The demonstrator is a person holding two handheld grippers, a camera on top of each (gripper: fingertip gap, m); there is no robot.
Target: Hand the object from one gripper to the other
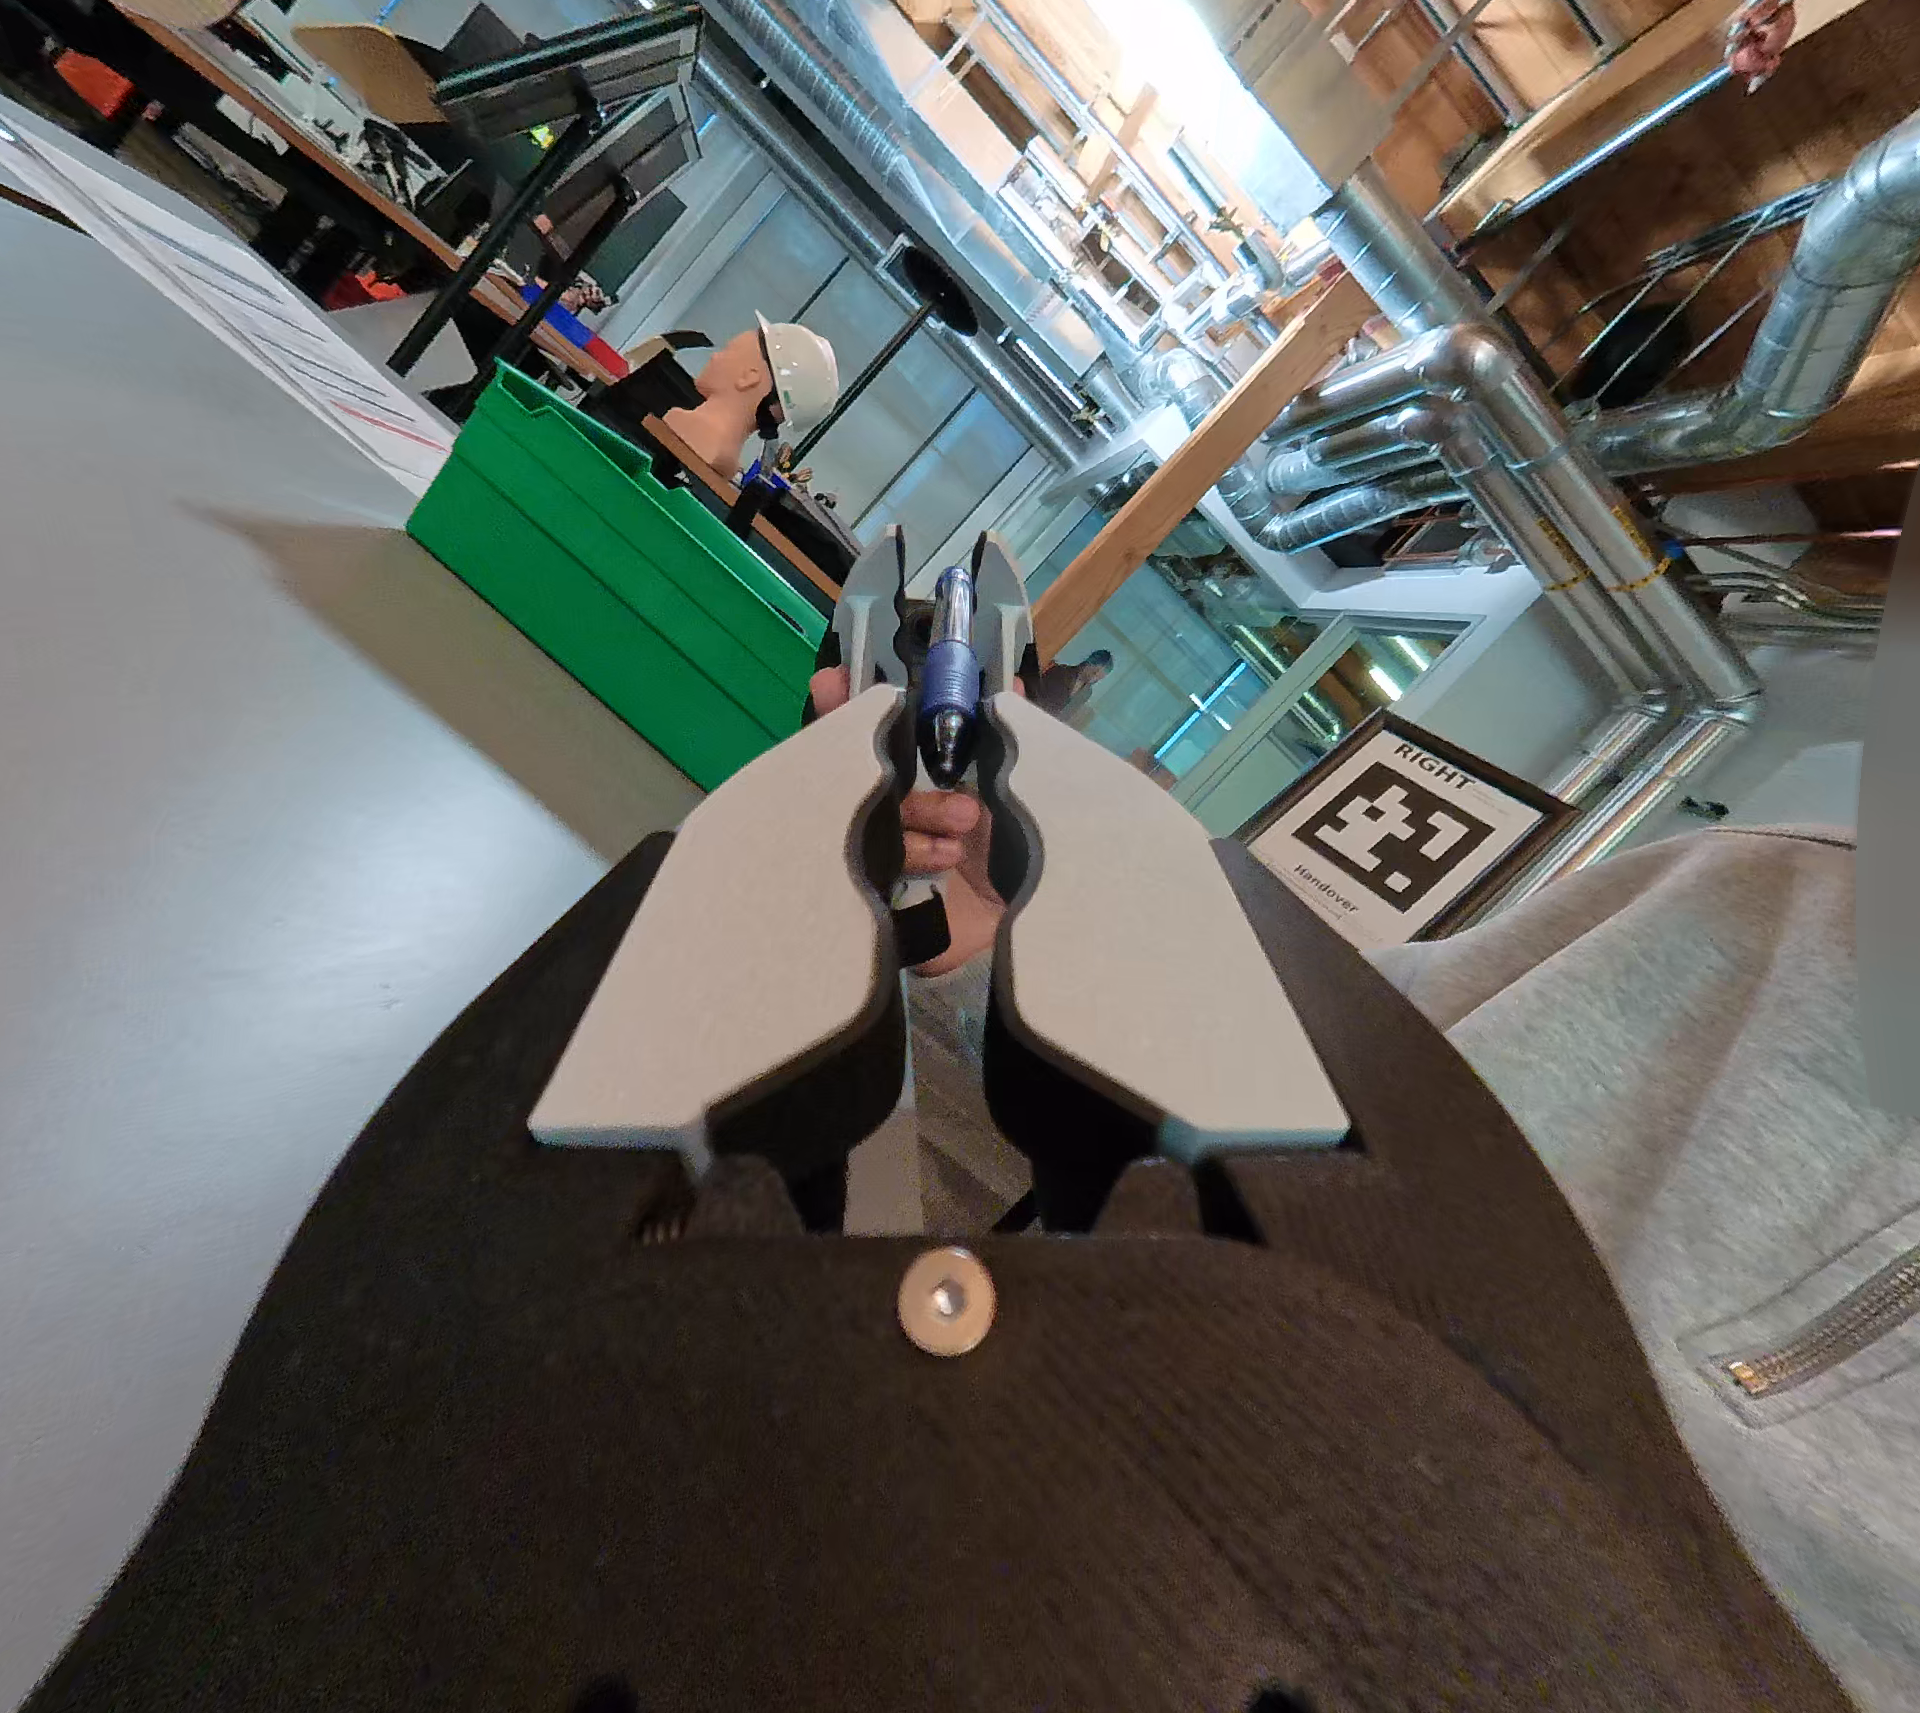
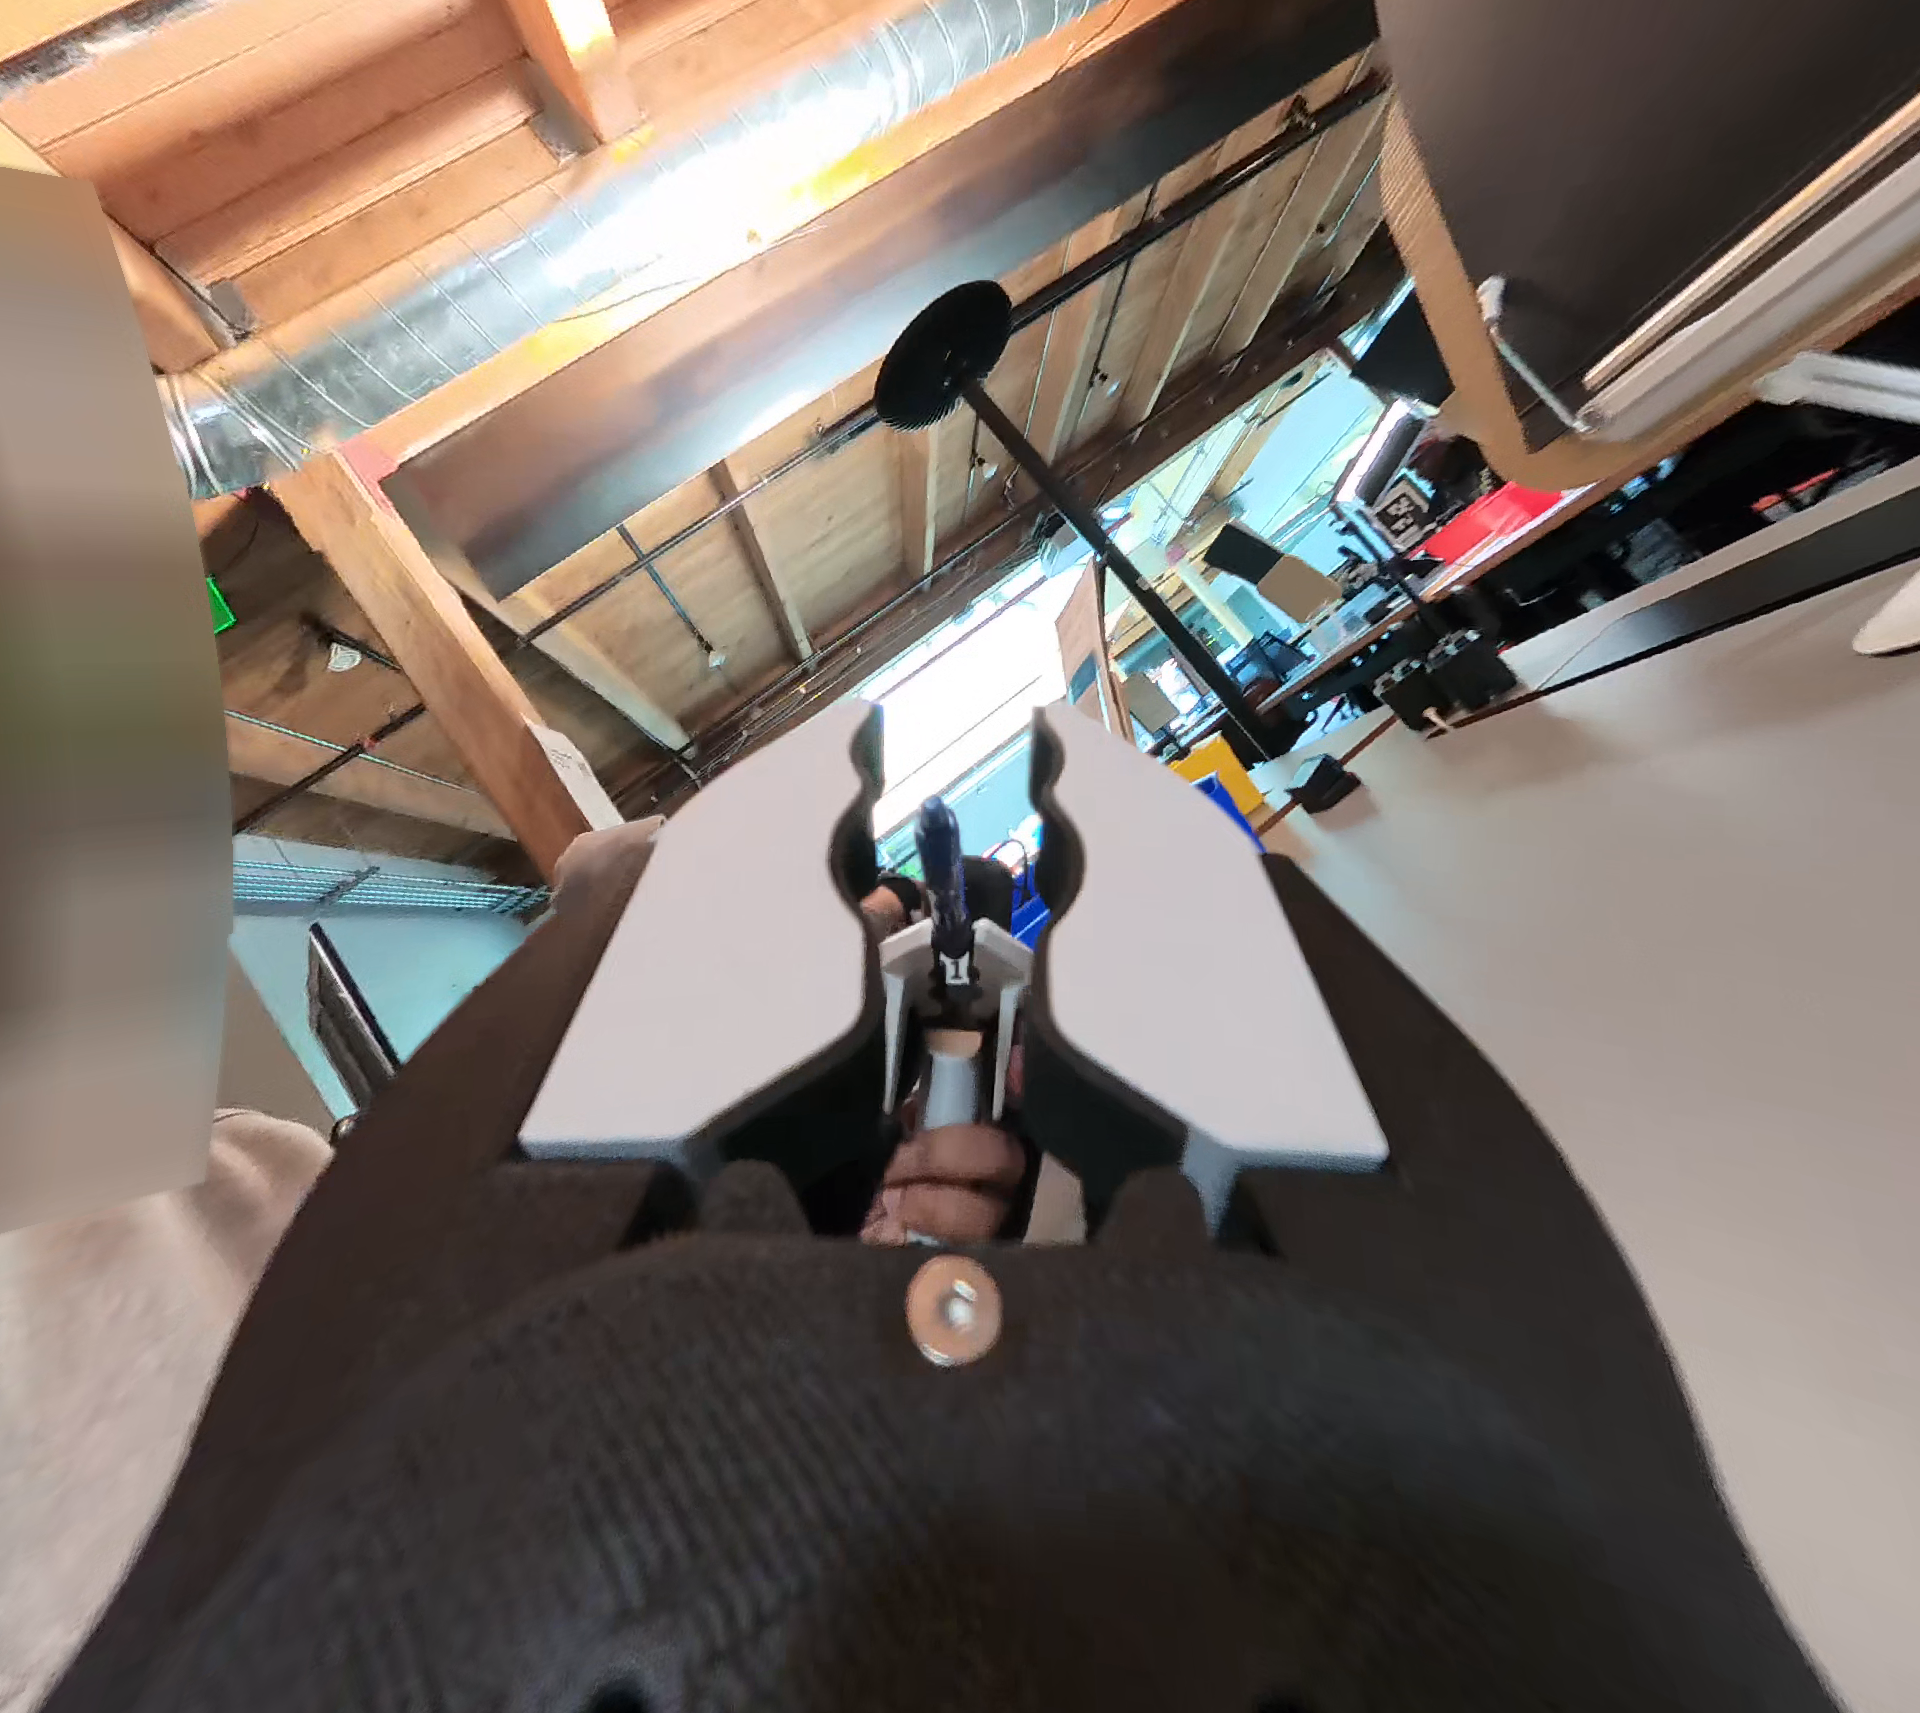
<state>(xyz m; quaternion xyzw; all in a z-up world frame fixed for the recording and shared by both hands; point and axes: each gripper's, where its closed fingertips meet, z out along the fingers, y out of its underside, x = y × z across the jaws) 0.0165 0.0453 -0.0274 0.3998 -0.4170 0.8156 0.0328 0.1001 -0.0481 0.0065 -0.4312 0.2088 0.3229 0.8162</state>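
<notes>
A blue pen (image 1: pixel 951 687) with a rubber grip points its tip toward the left wrist camera. My left gripper (image 1: pixel 948 707) is shut on the pen near the grip. My right gripper (image 1: pixel 943 562) faces it from beyond, held by a hand, with its grey fingers on either side of the pen's barrel. In the right wrist view, my right gripper (image 2: pixel 954 723) is open, its fingers spread wide. The pen (image 2: pixel 940 874) stands in the gap without touching them. The left gripper (image 2: pixel 954 936) shows there, closed around the pen's lower part. Both grippers are raised in the air.
Stacked green crates (image 1: pixel 623 583) stand on the white table (image 1: pixel 208 728) at left. A framed black-and-white marker board (image 1: pixel 1392 822) leans at right, beside a grey jacket sleeve (image 1: pixel 1610 1092). A black pole with a round disc (image 2: pixel 1091 541) rises behind. Ducts and wooden beams are overhead. The tips of one gripper are about 12 centimetres away from the tips of the other.
</notes>
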